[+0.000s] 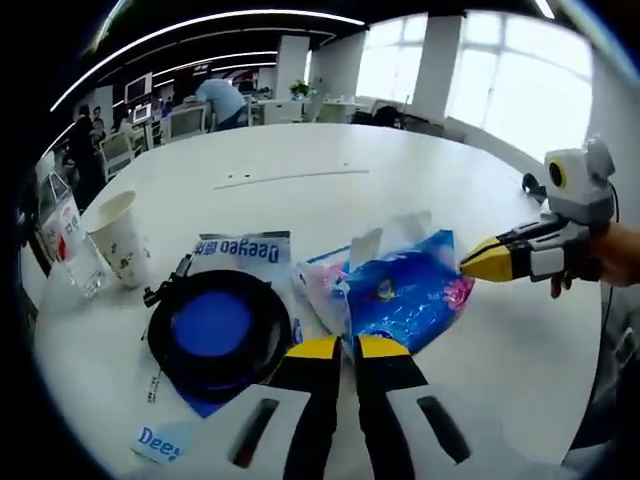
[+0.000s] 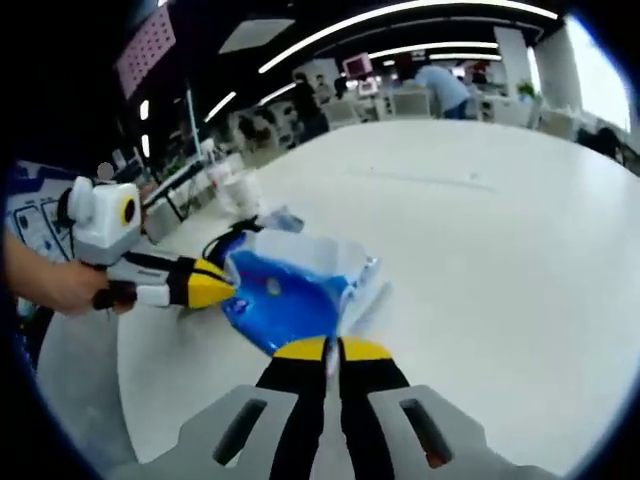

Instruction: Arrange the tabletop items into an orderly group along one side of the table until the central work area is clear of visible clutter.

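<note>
A blue plastic bag point(image 1: 410, 290) with a clear, crumpled top lies on the white round table point(image 1: 330, 160). My left gripper point(image 1: 348, 347) is shut on the bag's near edge. The right gripper point(image 1: 472, 265) comes in from the right, held by a hand, its yellow tips closed on the bag's far corner. In the right gripper view the same bag point(image 2: 285, 295) hangs stretched between my right gripper point(image 2: 333, 350), shut on a thin clear edge, and the left gripper point(image 2: 222, 285) at its other side.
Left of the bag sit a black round dish with a blue centre point(image 1: 215, 330), a Deeyeo tissue pack point(image 1: 240, 250), a paper cup point(image 1: 122, 240) and a clear glass point(image 1: 75, 262). The far table half point(image 2: 480, 250) is bare. People and chairs stand beyond.
</note>
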`<state>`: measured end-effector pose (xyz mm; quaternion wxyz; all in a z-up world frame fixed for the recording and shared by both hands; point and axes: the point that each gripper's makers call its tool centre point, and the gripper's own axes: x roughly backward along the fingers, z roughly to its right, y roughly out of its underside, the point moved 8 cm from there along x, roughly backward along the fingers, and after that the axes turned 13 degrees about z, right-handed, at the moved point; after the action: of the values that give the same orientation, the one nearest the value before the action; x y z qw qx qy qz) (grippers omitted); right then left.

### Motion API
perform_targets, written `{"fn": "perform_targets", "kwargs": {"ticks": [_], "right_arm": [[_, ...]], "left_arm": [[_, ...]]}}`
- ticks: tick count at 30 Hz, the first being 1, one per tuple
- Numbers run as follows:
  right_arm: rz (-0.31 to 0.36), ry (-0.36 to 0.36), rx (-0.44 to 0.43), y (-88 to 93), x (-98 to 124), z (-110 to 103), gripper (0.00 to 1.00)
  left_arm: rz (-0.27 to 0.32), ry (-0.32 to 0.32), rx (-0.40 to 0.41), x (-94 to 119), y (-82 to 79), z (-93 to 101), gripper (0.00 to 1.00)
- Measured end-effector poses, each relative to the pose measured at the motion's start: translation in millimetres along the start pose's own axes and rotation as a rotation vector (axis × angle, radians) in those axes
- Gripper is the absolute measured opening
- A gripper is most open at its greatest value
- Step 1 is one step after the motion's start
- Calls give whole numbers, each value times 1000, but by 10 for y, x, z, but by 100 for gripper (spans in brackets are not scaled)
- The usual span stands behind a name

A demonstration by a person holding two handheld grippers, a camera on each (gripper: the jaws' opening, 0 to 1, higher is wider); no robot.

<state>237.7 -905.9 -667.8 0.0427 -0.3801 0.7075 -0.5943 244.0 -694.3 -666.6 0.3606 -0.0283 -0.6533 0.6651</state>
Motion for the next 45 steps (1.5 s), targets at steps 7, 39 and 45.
{"fn": "perform_targets", "kwargs": {"ticks": [7, 39, 45], "right_arm": [[23, 14, -4, -52, 89, 87, 1], [83, 103, -5, -218, 414, 676, 1], [80, 123, 35, -230, 392, 759, 1]], "left_arm": [[19, 21, -13, -82, -91, 76, 2], [34, 106, -80, -705, -405, 495, 2], [27, 110, -88, -823, -430, 508, 2]]}}
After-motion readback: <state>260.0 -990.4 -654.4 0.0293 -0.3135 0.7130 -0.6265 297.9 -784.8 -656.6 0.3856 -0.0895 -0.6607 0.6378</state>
